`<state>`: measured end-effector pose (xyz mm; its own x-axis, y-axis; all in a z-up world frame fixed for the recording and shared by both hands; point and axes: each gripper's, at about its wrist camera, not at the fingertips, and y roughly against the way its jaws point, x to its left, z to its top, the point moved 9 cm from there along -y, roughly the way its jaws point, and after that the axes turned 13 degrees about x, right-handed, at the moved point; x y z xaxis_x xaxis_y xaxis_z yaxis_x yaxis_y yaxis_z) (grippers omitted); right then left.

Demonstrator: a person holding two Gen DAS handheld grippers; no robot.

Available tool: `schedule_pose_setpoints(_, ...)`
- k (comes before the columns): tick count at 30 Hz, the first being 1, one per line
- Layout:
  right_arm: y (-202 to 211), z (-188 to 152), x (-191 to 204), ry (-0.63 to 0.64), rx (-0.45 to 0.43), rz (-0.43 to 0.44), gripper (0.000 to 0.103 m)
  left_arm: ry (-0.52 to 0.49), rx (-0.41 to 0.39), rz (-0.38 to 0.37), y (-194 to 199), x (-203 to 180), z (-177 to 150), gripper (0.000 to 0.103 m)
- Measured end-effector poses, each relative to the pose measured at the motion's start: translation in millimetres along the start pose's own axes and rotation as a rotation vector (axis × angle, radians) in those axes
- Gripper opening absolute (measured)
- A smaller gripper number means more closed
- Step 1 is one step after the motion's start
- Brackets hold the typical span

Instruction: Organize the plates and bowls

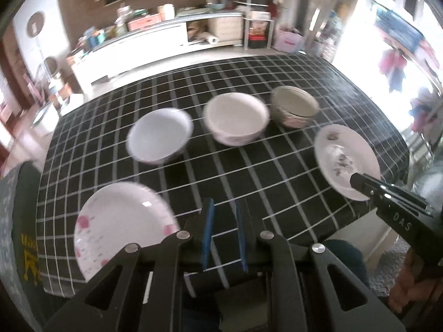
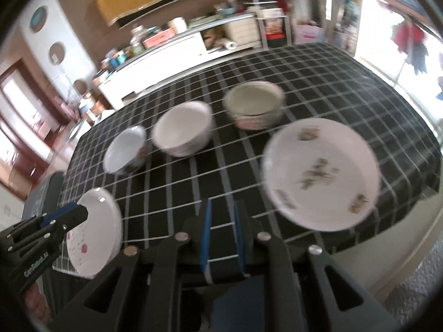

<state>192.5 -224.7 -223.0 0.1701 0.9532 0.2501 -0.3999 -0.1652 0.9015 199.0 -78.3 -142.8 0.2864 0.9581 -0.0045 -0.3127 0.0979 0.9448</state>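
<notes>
Both grippers, left gripper [image 1: 224, 213] and right gripper [image 2: 223, 215], are hovering with jaws nearly closed, gripping nothing. Beyond them, the checked tablecloth [image 1: 249, 166] is carrying a brown-flowered plate [image 2: 321, 174], a pink-flowered plate [image 1: 121, 227] and three bowls [image 1: 236, 117] farther back.

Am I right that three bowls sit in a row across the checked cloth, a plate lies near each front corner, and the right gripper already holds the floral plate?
Not quite: the right gripper holds nothing; the right wrist view shows nothing between its blue pads, and the floral plate lies apart on the checked cloth. The rest stands: three bowls in a row, a plate near each front corner.
</notes>
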Motion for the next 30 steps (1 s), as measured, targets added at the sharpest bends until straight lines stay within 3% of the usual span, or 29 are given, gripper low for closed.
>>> schedule_pose_setpoints(11, 5, 0, -98, -0.185, 0.005, -0.078, 0.020, -0.148, 0.031, -0.059, -30, -85, 32, 0.015)
schedule_pose_setpoints(24, -17, -5, -180, -0.318, 0.060, -0.127, 0.020, -0.205, 0.121, -0.121, -88, -147, 56, 0.015)
schedule_pose_setpoints(30, -26, 5, -197, -0.328, 0.059, -0.132, 0.021, -0.194, 0.153, -0.132, -113, -154, 62, 0.015)
